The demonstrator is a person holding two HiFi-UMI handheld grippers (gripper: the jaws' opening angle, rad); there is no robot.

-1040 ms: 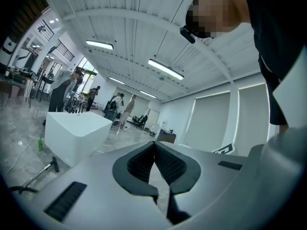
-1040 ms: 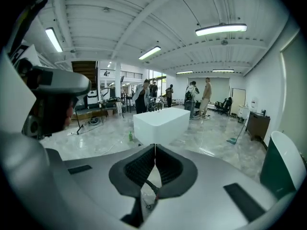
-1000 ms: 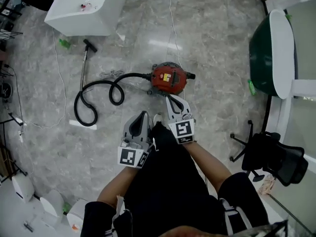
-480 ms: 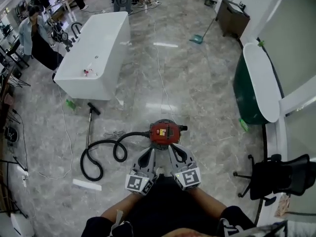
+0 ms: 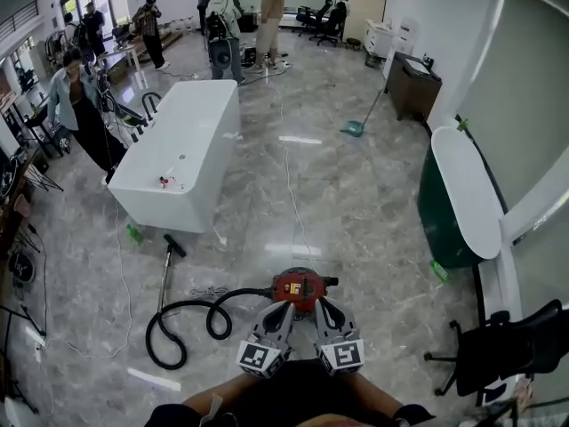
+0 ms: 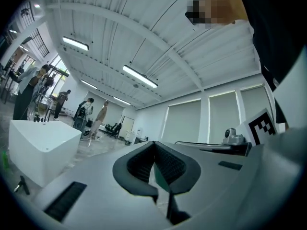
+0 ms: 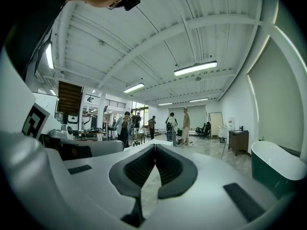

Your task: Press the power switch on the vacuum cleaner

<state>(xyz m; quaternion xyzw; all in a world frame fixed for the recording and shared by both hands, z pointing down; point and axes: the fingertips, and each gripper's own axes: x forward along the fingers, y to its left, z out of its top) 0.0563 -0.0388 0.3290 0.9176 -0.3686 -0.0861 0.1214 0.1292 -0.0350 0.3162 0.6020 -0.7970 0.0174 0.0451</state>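
I have both tools side by side, near me and low in the head view. My left gripper has its jaws pressed together at the tips with nothing between them, and my right gripper is the same. The red vacuum cleaner sits on the marble floor just beyond their tips; I can't tell whether they touch it. Its black hose loops away left, toward the white tub.
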